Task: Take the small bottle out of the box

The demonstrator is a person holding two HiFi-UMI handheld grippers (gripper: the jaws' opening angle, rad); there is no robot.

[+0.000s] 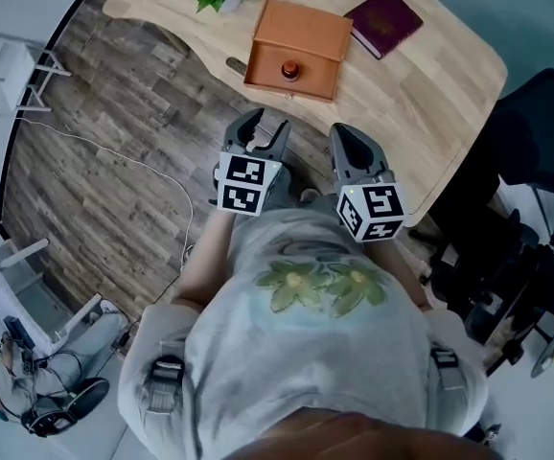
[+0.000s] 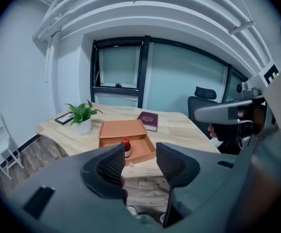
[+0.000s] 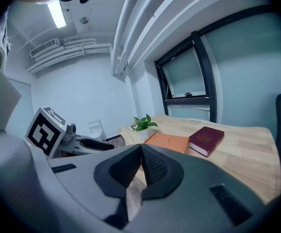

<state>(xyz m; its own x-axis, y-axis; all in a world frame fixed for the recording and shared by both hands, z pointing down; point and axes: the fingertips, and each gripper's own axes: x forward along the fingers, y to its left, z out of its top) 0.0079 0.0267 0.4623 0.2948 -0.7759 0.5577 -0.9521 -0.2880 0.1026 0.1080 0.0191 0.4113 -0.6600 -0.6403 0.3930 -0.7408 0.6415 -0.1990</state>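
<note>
Saw the bottle upright in the box, straight ahead of the left gripper, wide and empty. Saw the right gripper shut, empty.

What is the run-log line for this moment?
stage: before grasp | left gripper: open, empty | right gripper: shut, empty | small bottle: upright in open box, untouched

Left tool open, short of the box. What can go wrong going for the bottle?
1. The small bottle stands upright inside the box; the left tool may clip a wall and tip it.
2. Nothing braces the box: the right tool is shut and well short of it, so it may slide.
</note>
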